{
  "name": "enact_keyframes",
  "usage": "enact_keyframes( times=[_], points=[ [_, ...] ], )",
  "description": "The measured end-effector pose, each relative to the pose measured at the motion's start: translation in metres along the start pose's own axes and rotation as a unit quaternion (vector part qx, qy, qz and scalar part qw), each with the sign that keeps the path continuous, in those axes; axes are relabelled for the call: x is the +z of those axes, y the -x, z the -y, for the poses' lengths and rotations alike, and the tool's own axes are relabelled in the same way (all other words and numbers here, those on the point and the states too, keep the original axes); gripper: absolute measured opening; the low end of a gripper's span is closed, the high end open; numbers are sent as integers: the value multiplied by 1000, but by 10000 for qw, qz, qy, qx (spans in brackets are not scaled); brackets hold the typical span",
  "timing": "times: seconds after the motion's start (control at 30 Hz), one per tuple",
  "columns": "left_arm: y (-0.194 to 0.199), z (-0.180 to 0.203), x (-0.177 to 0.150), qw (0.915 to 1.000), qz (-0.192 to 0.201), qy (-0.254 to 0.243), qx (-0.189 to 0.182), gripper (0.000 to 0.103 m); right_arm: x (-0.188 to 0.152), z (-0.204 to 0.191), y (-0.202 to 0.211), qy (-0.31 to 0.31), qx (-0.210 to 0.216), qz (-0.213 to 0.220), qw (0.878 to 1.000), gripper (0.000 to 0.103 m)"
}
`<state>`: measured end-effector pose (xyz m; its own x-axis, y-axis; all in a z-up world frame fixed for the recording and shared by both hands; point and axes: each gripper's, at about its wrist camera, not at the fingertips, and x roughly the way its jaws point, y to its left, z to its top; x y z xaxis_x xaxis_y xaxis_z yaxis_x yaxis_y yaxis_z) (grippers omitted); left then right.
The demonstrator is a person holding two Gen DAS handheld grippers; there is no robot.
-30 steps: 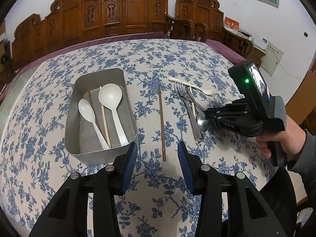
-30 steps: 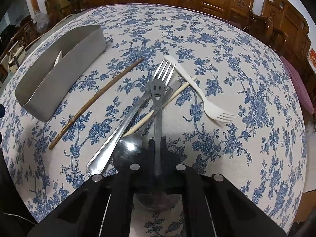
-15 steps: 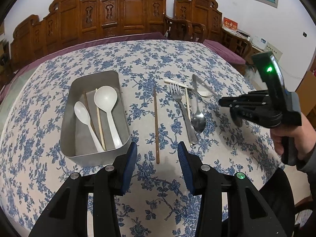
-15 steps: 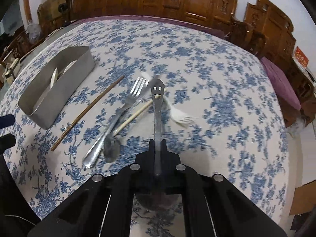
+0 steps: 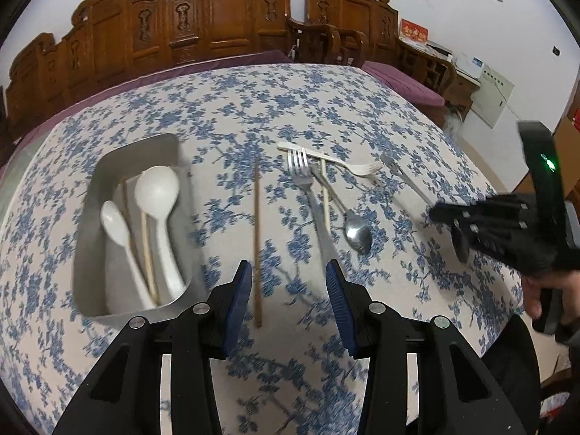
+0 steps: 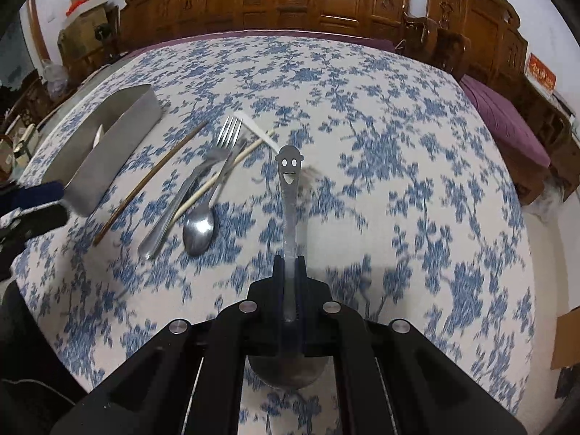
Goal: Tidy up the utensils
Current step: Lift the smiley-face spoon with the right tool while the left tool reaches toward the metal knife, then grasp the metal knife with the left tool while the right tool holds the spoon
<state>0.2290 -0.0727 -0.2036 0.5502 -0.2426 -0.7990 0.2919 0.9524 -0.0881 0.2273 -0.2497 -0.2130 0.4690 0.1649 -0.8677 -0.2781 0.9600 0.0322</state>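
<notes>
My right gripper [image 6: 289, 264] is shut on a metal spoon with a smiley-face handle [image 6: 290, 181] and holds it above the table; it shows in the left wrist view [image 5: 440, 214] at the right. My left gripper [image 5: 288, 282] is open and empty, low over the near end of a brown chopstick [image 5: 257, 232]. A metal tray [image 5: 170, 145] at the left holds two white spoons [image 5: 156, 195] and chopsticks. A metal fork [image 5: 308, 195], a metal spoon [image 5: 357, 233], a pale chopstick [image 5: 325, 199] and a white plastic fork [image 5: 337, 161] lie on the tablecloth.
The round table has a blue-flowered cloth [image 5: 290, 101]. Carved wooden chairs [image 5: 232, 11] stand behind it. The tray's side wall [image 6: 108, 156] shows at the left of the right wrist view.
My right gripper has lifted the smiley spoon off the utensil pile and drawn back to the right. My left gripper has pulled back slightly and stays open.
</notes>
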Motion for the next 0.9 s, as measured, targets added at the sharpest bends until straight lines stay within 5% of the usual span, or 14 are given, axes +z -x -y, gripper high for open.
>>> enact_keyframes(
  times=[0.9],
  points=[
    [-111,66,52,9974,-693,-200,-14,27,-9,22,4,-213,284,97,9993,7]
  ],
)
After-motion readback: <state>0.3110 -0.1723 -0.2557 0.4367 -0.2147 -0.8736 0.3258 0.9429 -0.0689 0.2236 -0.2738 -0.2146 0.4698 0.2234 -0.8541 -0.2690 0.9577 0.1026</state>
